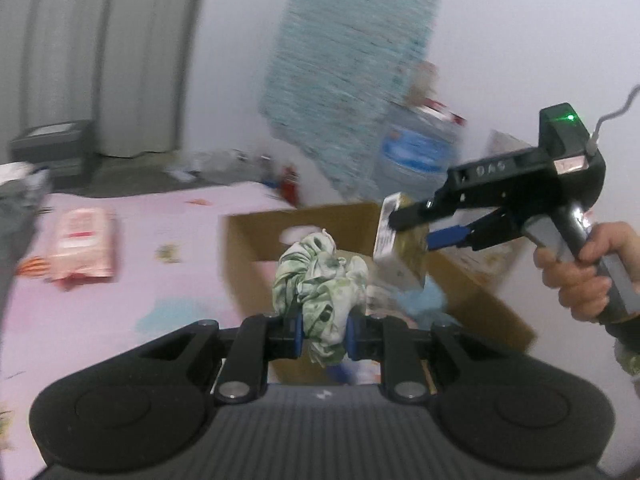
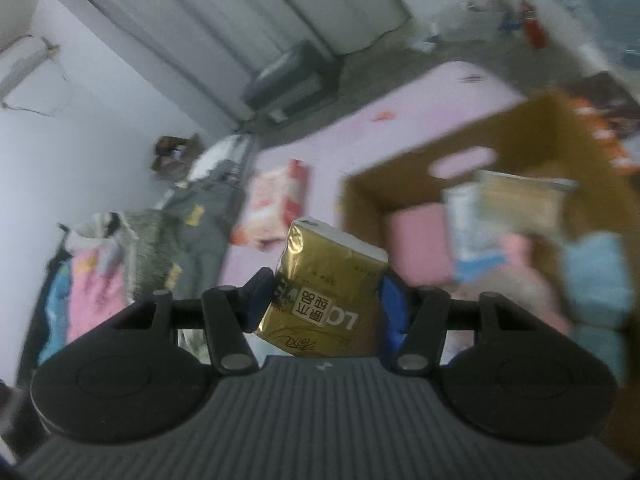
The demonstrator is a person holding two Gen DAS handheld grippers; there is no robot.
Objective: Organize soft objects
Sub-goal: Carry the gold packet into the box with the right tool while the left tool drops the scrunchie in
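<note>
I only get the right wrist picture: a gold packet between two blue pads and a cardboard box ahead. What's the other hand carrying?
Observer: The left gripper is shut on a crumpled green-and-white cloth, bunched up above its pads.
Operator: Who is holding my gripper?
Observer: A person's hand is wrapped round the handle of the right gripper; your view cannot see it.
Operator: Is my gold packet over the box?
Observer: From the left wrist view, the gold packet hangs in front of the cardboard box opening, beside the cloth.
Operator: Anything behind the box?
Observer: A large blue water jug stands there.
</note>
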